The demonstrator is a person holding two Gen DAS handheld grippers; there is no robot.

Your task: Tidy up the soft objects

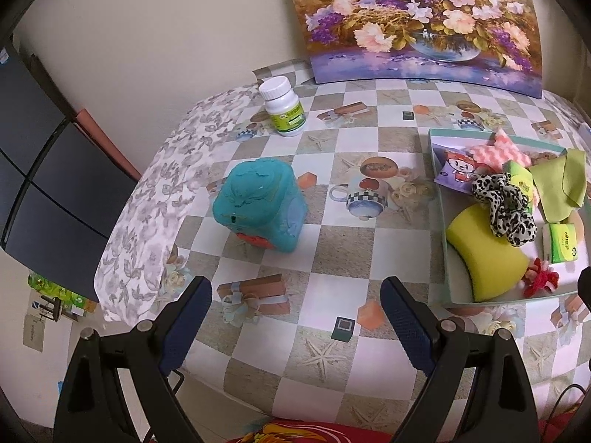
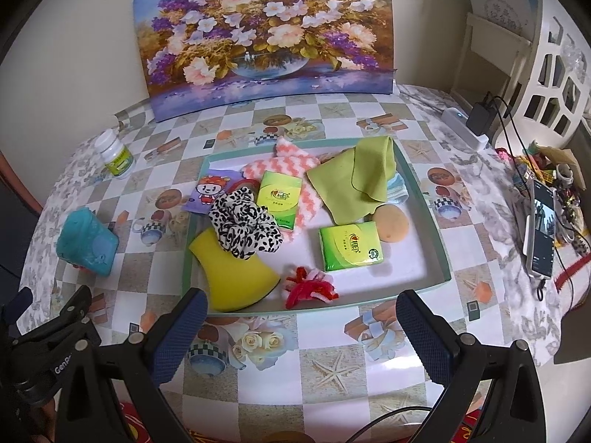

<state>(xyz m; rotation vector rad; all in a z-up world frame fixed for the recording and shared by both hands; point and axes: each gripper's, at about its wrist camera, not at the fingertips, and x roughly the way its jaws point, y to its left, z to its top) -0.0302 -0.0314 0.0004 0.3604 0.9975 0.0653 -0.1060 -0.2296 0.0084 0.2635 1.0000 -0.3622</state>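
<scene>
A shallow teal-rimmed tray [image 2: 439, 229] holds several soft things: a yellow sponge [image 2: 236, 277], a leopard-print scrunchie [image 2: 243, 227], a red and pink yarn tuft [image 2: 308, 288], two green tissue packs [image 2: 351, 245], a green cloth [image 2: 360, 175] and a pink zigzag cloth [image 2: 291, 162]. A teal soft cube [image 1: 260, 205] lies on the tablecloth left of the tray [image 1: 443, 221]. My left gripper [image 1: 295, 295] hovers open just in front of the cube, nothing between its fingers. My right gripper [image 2: 301, 313] hangs open before the tray's near rim, also empty.
A white pill bottle [image 1: 282, 110] stands at the back left. A flower painting [image 2: 266, 33] leans on the wall. A phone [image 2: 541, 229], a charger with cables [image 2: 480, 118] and clutter sit at the right edge. The table drops off at the left [image 1: 122, 243].
</scene>
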